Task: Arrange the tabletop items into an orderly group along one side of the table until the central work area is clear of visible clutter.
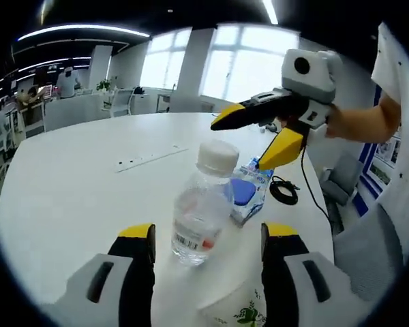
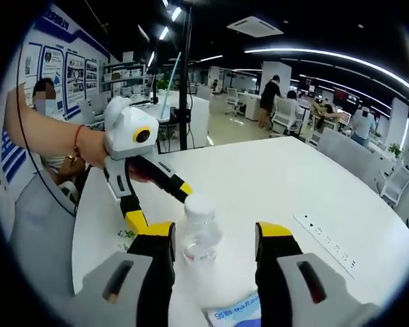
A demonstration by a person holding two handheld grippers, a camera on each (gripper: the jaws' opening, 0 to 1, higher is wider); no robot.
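Observation:
A clear plastic water bottle (image 1: 201, 211) with a white cap stands upright on the white table (image 1: 88, 191). My left gripper (image 1: 208, 235) is open, with the bottle just ahead between its yellow-tipped jaws and not touching them. Just beyond the bottle's cap, my right gripper (image 1: 242, 143) comes in from the right, open. In the right gripper view the bottle (image 2: 201, 238) stands in the gap of the open right gripper (image 2: 215, 231). The left gripper (image 2: 160, 204) faces it from the left, open. A blue and white packet (image 1: 249, 191) lies beside the bottle.
A paper cup with green print (image 1: 238, 310) sits at the near edge by my left jaws. A black cable (image 1: 284, 189) lies coiled right of the packet. A power strip (image 2: 327, 242) is set into the tabletop. The packet (image 2: 235, 315) lies under my right jaws. Office chairs and people stand beyond.

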